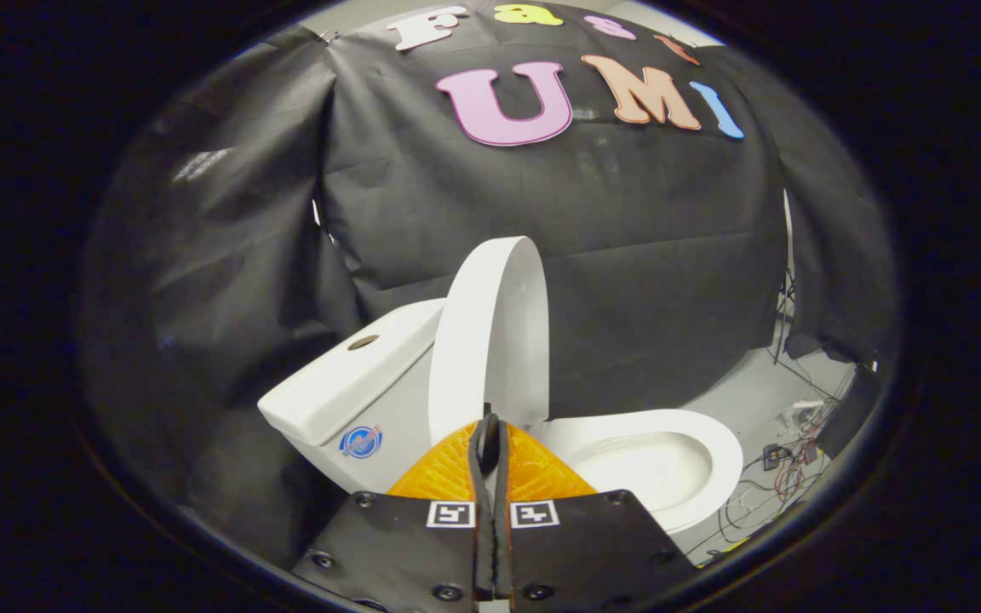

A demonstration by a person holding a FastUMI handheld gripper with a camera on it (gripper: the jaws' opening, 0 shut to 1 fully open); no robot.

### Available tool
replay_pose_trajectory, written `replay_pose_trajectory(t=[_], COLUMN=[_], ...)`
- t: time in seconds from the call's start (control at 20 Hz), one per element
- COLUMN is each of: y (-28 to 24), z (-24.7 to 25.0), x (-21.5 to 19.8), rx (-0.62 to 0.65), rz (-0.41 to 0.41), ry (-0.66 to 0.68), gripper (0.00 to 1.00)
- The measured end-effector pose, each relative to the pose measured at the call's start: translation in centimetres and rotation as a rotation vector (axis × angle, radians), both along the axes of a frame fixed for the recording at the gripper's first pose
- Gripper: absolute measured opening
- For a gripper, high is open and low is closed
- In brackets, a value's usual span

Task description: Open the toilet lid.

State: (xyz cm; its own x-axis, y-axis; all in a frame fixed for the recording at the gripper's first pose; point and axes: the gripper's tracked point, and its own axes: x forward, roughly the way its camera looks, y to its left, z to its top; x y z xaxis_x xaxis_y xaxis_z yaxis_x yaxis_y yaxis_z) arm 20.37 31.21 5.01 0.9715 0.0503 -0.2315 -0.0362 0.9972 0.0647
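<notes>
The white, oval, hard-plastic toilet lid (490, 336) stands raised, nearly upright, against the white ceramic cistern (354, 375), above the open bowl (652, 464). The orange-and-black two-finger gripper (489, 438) sits just before the lid's lower edge, its fingers pressed together on nothing. The lid looks light, stiff and smooth, best pushed at its free rim.
</notes>
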Motion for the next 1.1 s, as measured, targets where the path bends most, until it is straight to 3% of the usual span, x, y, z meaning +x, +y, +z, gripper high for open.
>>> replay_pose_trajectory(t=[0.45, 1.1], y=[4.0, 8.9], z=[-0.1, -0.9], x=[1.0, 2.1], rx=[-0.062, -0.254], rz=[0.05, 0.021], ry=[-0.008, -0.065], gripper=[0.01, 0.03])
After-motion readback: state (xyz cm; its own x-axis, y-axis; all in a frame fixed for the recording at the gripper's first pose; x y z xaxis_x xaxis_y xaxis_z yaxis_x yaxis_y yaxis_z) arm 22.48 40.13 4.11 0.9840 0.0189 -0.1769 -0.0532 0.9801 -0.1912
